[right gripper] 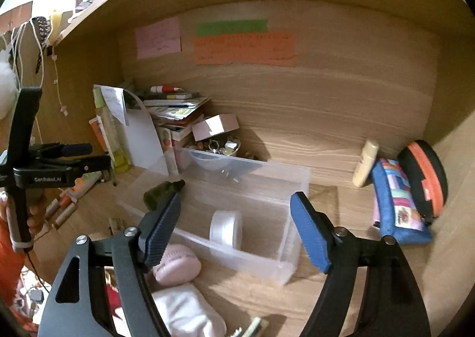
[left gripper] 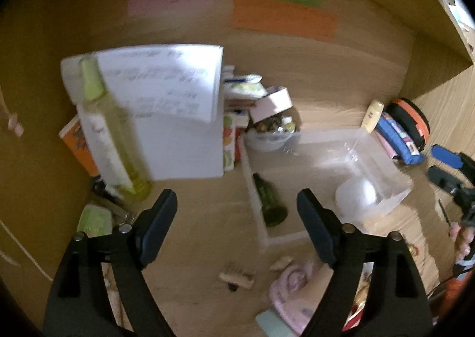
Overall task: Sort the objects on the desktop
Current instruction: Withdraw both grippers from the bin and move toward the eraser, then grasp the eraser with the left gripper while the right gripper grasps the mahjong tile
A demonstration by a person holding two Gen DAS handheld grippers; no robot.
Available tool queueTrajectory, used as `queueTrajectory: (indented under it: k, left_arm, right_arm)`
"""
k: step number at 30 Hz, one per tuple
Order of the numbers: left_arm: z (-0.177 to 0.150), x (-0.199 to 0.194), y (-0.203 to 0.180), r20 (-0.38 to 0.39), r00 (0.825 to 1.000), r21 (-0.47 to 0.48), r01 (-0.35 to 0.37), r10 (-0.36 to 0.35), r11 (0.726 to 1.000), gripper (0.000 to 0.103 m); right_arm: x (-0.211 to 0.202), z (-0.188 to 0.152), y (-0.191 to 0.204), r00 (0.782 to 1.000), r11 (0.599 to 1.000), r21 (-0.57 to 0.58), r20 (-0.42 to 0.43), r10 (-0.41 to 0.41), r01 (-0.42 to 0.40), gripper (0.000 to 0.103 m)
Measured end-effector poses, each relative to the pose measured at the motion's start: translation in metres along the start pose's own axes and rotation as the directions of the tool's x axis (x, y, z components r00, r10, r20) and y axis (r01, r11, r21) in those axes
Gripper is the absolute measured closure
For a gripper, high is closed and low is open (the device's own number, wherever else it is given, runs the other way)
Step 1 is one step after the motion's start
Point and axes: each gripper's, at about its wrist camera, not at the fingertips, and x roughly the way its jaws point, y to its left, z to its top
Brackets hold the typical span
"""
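A clear plastic bin (left gripper: 383,159) (right gripper: 297,182) sits on the wooden desk. In it lie a dark green bottle (left gripper: 270,200) (right gripper: 161,190) and a white tape roll (left gripper: 356,196) (right gripper: 225,227). My left gripper (left gripper: 237,206) is open and empty, above the desk just left of the bin; it also shows in the right wrist view (right gripper: 86,156). My right gripper (right gripper: 236,212) is open and empty, in front of the bin over the tape roll; it also shows at the right edge of the left wrist view (left gripper: 445,168).
A tall yellow-green bottle (left gripper: 109,135) (right gripper: 111,129), white papers (left gripper: 178,117) and stacked books (right gripper: 175,108) stand at the back left. A blue pouch (right gripper: 397,203), an orange-black case (right gripper: 424,176) and a cream tube (right gripper: 366,162) lie right. A pink item (right gripper: 176,265), a white cloth (right gripper: 184,313) and a small brush (left gripper: 237,276) lie near.
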Motion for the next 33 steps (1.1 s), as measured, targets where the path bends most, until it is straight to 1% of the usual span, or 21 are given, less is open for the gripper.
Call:
queueTrajectory:
  k: [4, 9, 12, 16, 20, 23, 25, 28, 31, 33]
  left_arm:
    - [-0.016, 0.007, 0.012, -0.040, 0.999, -0.009, -0.013, 0.013, 1.000, 0.020]
    - [-0.038, 0.023, 0.026, -0.117, 0.993, -0.019, -0.014, 0.012, 1.000, 0.020]
    - [-0.053, 0.031, 0.029, -0.164, 0.986, 0.011, -0.008, 0.010, 1.000, 0.020]
    - [-0.071, 0.041, 0.021, -0.208, 0.978, 0.075, -0.006, 0.021, 0.997, 0.020]
    - [-0.083, 0.051, 0.015, -0.224, 0.974, 0.113, -0.011, 0.037, 0.993, 0.020]
    - [-0.083, 0.054, 0.010, -0.228, 0.974, 0.123, 0.014, 0.014, 0.992, 0.020]
    - [-0.082, 0.055, 0.006, -0.215, 0.976, 0.143, 0.014, 0.017, 0.990, 0.020]
    - [-0.081, 0.057, 0.001, -0.202, 0.979, 0.164, 0.016, 0.018, 0.986, 0.025]
    - [-0.081, 0.059, -0.002, -0.220, 0.975, 0.159, 0.037, -0.001, 0.987, 0.030]
    - [-0.082, 0.058, -0.003, -0.225, 0.974, 0.153, 0.037, -0.002, 0.987, 0.031]
  right_arm:
    - [-0.012, -0.011, -0.002, 1.000, 1.000, -0.006, 0.002, -0.022, 0.022, 0.030]
    - [-0.014, -0.031, -0.009, 0.998, 0.999, 0.022, -0.035, -0.046, 0.047, 0.030]
    - [-0.010, -0.045, -0.015, 0.996, 0.997, 0.048, -0.074, -0.059, 0.062, 0.030]
    - [-0.002, -0.065, -0.026, 0.988, 0.993, 0.093, -0.138, -0.064, 0.078, 0.030]
    - [0.005, -0.079, -0.036, 0.981, 0.989, 0.129, -0.184, -0.054, 0.078, 0.030]
    - [0.010, -0.087, -0.039, 0.976, 0.987, 0.144, -0.215, -0.042, 0.075, 0.030]
    - [0.012, -0.091, -0.039, 0.973, 0.987, 0.147, -0.230, -0.033, 0.068, 0.030]
    - [0.014, -0.097, -0.038, 0.968, 0.988, 0.140, -0.249, -0.032, 0.068, 0.031]
    - [0.016, -0.100, -0.037, 0.963, 0.990, 0.127, -0.268, -0.032, 0.069, 0.034]
    - [0.017, -0.102, -0.036, 0.960, 0.990, 0.121, -0.278, -0.034, 0.070, 0.034]
